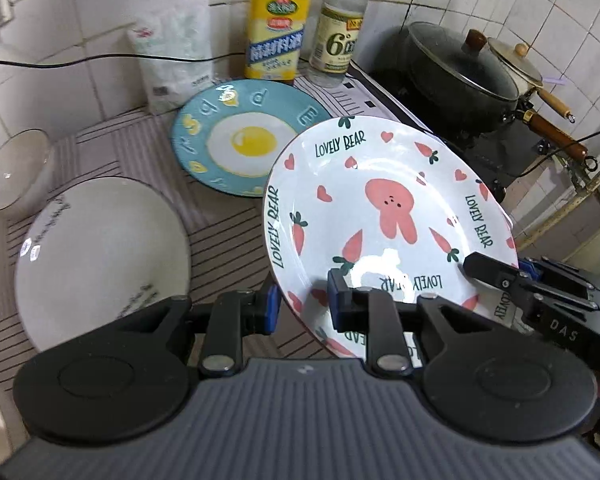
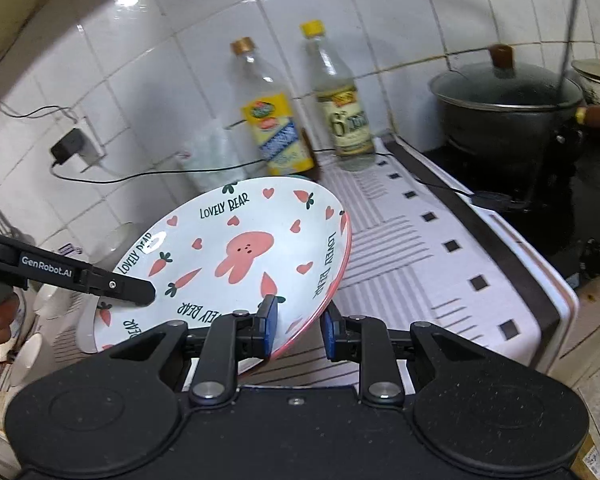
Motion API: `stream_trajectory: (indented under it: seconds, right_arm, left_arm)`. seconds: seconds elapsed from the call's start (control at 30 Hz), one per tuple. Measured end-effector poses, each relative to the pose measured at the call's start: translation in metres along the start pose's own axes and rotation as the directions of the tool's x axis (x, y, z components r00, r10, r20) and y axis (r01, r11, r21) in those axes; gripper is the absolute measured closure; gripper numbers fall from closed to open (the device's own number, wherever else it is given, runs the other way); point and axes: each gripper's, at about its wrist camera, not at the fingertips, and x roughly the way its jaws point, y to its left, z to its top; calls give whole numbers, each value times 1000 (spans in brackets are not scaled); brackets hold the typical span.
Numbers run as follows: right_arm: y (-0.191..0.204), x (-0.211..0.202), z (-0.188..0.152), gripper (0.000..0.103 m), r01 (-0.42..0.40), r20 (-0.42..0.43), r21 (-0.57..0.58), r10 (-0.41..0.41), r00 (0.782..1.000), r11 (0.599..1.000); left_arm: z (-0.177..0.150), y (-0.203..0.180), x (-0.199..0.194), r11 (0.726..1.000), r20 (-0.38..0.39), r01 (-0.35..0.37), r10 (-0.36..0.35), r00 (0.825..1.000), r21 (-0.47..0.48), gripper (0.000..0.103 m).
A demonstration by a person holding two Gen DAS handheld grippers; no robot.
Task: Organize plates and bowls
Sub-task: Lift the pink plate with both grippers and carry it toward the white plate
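- The striped countertop (image 1: 148, 148) is stretching ahead of both tools, with much of it lying hidden under dishes and behind the raised plate.
- The dark lidded pot (image 2: 508, 108) is sitting on the stove far ahead and to the right of the right gripper; its glass lid is fogging over, so nothing inside can be made out. A smaller cream pot (image 1: 514, 62) is peeking out behind it, partly cut off.
- The bear plate (image 1: 380, 208) is being held tilted in the air, empty, its rim passing between the pads of both tools. In the right wrist view it is blocking most of the egg plate.
- The white plate (image 1: 100, 256) is lying empty to the left of the left gripper, its near edge hiding behind the tool body.
- The egg plate (image 1: 244, 140), blue with a fried-egg print, is lying flat ahead of the left gripper.
- The small bowl (image 1: 16, 168) is tipping on its side far left, empty.
- Two bottles (image 1: 278, 36) are standing at the wall ahead, caps cut off in the left wrist view.
- The left gripper (image 1: 302, 306) is straddling the plate's near-left rim at a narrow gap; whether its pads are pressing cannot be told.
- The right gripper (image 2: 298, 326) is straddling the near-right rim likewise, with its grip unclear.
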Motion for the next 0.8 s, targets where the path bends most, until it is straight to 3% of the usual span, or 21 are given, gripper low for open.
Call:
stream_trajectory:
  seconds: [0.43,0.8]
  right_arm:
    - [62,-6,4,75,-68,18,-50,69,997,996]
    - [100,28,4,75,-155,-26,-114,153,988,981]
  left_arm:
    - [-26,46,-60,999,52,-9,11,999,-51,82]
    - [-49,100,-69,984,49,-62,71,996,-168,82]
